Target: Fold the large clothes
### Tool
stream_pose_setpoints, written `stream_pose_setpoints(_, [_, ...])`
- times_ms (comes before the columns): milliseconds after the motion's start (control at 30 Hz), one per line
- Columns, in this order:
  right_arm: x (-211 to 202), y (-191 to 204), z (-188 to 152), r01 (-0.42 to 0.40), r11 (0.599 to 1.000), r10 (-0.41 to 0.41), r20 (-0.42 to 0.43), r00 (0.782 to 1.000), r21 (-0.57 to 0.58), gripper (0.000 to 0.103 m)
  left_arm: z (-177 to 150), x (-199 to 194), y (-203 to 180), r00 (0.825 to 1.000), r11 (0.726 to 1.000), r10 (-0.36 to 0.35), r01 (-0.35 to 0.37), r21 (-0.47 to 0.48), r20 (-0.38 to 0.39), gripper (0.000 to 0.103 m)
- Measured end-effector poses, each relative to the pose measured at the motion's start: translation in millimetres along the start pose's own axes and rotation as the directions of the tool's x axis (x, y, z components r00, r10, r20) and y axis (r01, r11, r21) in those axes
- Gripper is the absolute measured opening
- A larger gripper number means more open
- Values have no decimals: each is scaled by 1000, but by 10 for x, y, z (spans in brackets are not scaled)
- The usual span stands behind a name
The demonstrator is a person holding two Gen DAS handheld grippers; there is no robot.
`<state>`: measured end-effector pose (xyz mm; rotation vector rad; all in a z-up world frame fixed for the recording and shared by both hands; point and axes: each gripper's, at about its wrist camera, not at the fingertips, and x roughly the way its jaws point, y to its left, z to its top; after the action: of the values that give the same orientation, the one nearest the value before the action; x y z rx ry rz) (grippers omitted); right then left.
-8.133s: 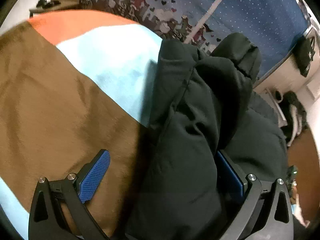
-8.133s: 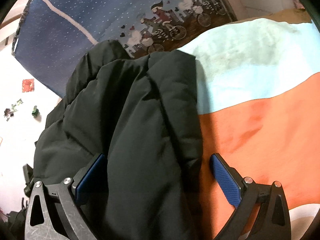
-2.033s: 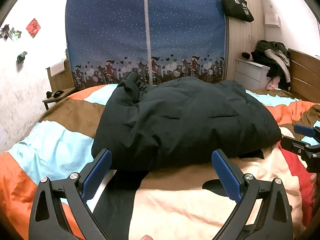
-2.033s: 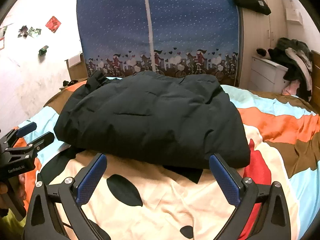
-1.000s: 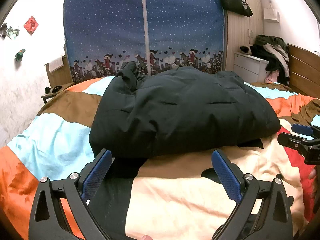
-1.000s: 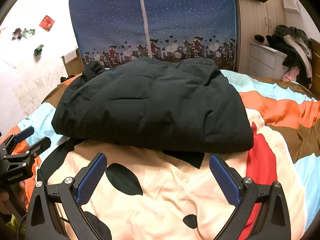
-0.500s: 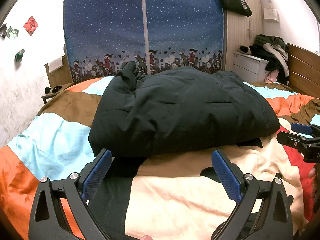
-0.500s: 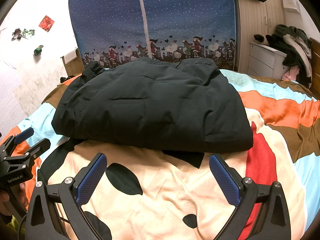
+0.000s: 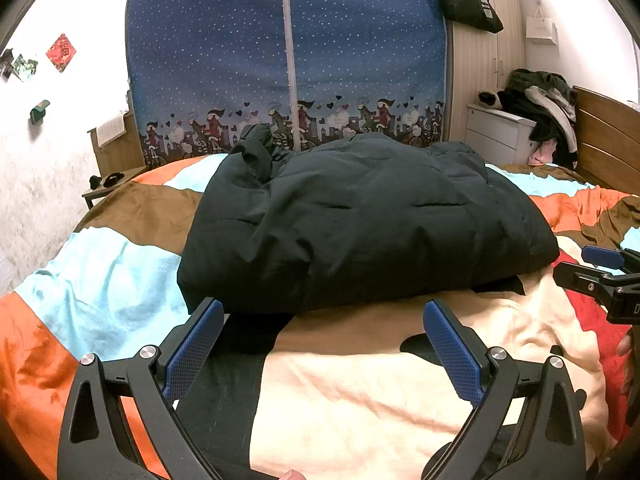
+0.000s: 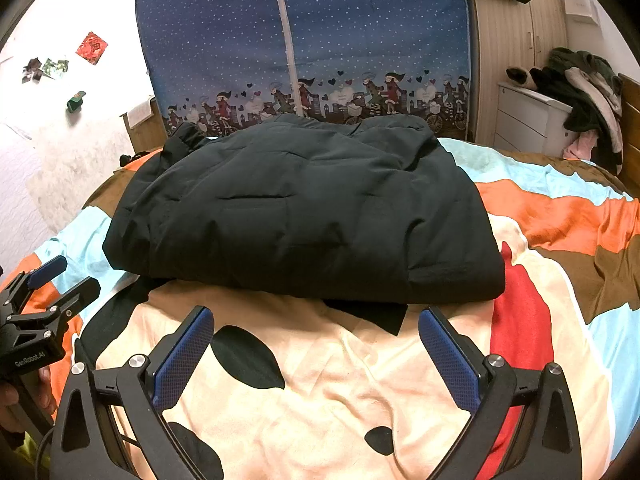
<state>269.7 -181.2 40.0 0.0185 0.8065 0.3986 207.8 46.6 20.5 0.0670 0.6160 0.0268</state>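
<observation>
A large black padded jacket (image 9: 360, 216) lies folded into a thick bundle in the middle of the bed; it also shows in the right wrist view (image 10: 304, 208). My left gripper (image 9: 324, 320) is open and empty, held back from the jacket's near edge. My right gripper (image 10: 316, 324) is open and empty, also short of the near edge. Each gripper shows at the side of the other's view: the right one (image 9: 600, 272) and the left one (image 10: 52, 280).
The bed has a striped orange, light blue and brown cover (image 9: 108, 280) with a cream patterned part (image 10: 340, 380) near me. A blue fabric wardrobe (image 9: 288, 60) stands behind. A white dresser with heaped clothes (image 9: 536, 116) stands at the right, a small wooden table (image 9: 108, 188) at the left.
Eight seconds ago both grippers were open around folds of the jacket. Since then they have drawn back; over the last second almost nothing has moved.
</observation>
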Motion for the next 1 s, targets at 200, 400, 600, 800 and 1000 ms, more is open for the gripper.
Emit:
stream_pose_setpoints(200, [-1,-5,0,-1,1000,1,-1,1000,0,103,0,2,-8,1000,1000,2,-2,1,1,98])
stream_pose_setpoints(400, [-3,-8,-3,0,1000,0,-1,1000,1,103,0,1,-15,1000,1000,3,-3,0,0,98])
stream_pose_setpoints(600, [-5,-14,-8,-1,1000,1,-1,1000,3,103,-2,3,-18,1000,1000,3,-3,0,-1,98])
stream_pose_setpoints(800, [-5,-14,-20,0,1000,0,-2,1000,6,103,-3,3,-20,1000,1000,4,-4,2,0,98])
stream_pose_setpoints(1000, [-8,-8,-39,2,1000,-2,-4,1000,11,103,-5,2,-18,1000,1000,2,-2,2,0,98])
